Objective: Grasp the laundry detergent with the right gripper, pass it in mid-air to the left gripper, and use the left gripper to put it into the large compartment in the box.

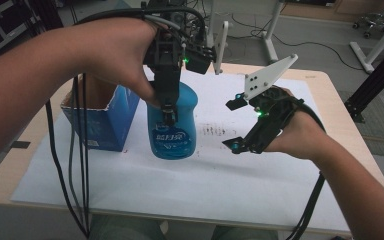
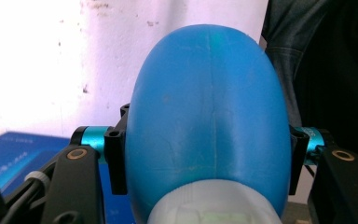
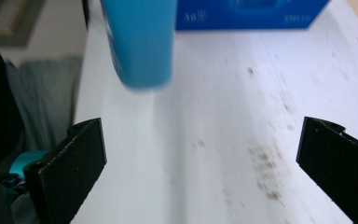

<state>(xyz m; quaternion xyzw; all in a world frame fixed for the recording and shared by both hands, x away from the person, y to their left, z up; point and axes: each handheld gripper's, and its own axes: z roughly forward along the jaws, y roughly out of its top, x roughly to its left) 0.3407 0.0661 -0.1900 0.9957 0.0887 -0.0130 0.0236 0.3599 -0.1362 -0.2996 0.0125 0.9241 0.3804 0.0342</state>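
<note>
High view: left gripper [image 1: 168, 107] clamped on blue bottle [image 1: 172, 125], gripping near neck, bottle upright beside open blue box [image 1: 100, 120], over white sheet [image 1: 180, 185]. Whether bottom rests on sheet or hangs just clear, cannot tell.

Right gripper [image 1: 235, 125] off to side, jaws spread wide, nothing between them; bottle well apart from it.

Judgement: bottle secured by left gripper alone, right one free. Left to do: likely carrying bottle into box, or setting it down.

Blue bottle [image 3: 142, 42] blurred, top cut by the right gripper view's upper edge, its label print [image 1: 172, 137] too small to read, blue box [image 1: 102, 117] partly hidden behind the left forearm.
</note>
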